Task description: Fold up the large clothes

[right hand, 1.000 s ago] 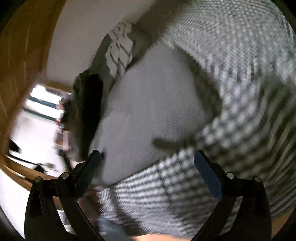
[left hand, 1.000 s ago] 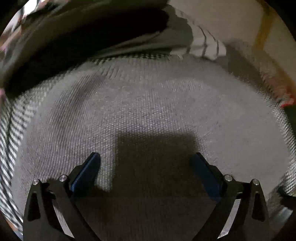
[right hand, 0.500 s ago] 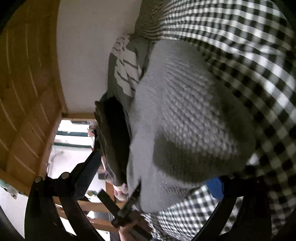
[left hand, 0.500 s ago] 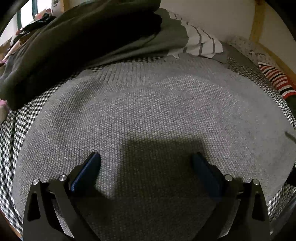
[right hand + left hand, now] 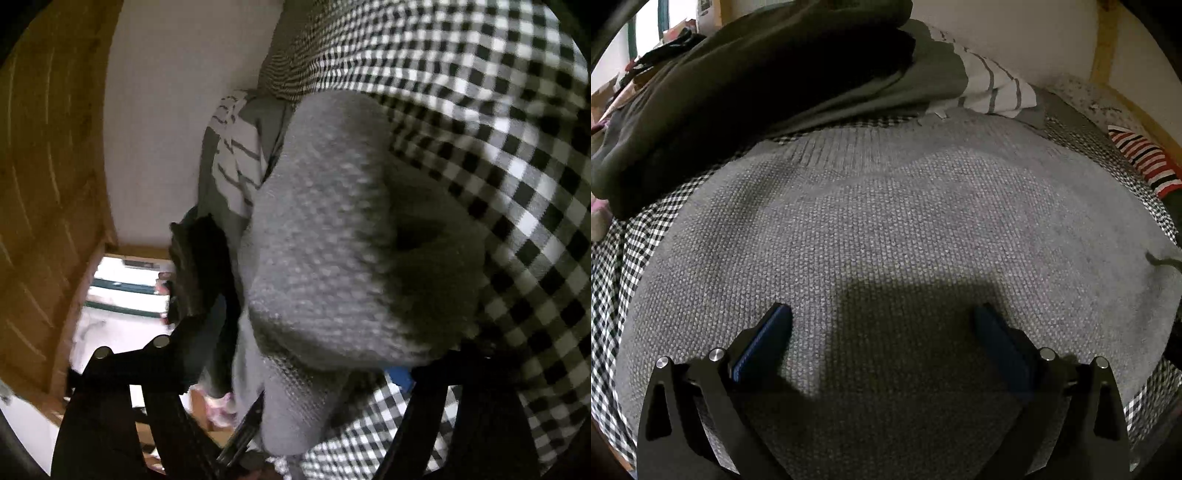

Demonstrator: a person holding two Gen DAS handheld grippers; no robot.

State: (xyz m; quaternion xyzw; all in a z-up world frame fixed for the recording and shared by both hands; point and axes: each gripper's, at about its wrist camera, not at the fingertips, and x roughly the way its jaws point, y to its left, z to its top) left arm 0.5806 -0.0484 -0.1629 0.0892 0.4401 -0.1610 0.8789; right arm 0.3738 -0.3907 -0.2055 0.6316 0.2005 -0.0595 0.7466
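1. The grey knit sweater (image 5: 886,229) lies spread flat on a bed covered by a black-and-white checked sheet (image 5: 646,240). Its ribbed band (image 5: 849,151) faces the far side, near a heap of dark clothes (image 5: 738,81) and a striped white-and-grey garment (image 5: 993,92).
2. The left claw (image 5: 882,328) hangs over the near part of the sweater with its jaws wide apart. Nothing lies between its blue pads (image 5: 764,339), and it casts a shadow on the knit.
3. The right claw (image 5: 306,354) is at the sweater's side edge (image 5: 332,258), seen close up in the right wrist view. Its jaws are closing with a bunched fold of the grey knit between them. One blue pad (image 5: 400,374) peeks out under the cloth; the pads do not yet look clamped on it.
4. Progress, as I judge it: early. The garment is laid out and smoothed, but no fold shows in the body of it.
5. Left to do, by my reading: finish the pinch on the side edge, have the left claw take a matching hold, carry that side across, then fold again into a compact stack.
6. A red, white and black striped item (image 5: 1141,162) lies at the far right of the bed, well apart from the work.
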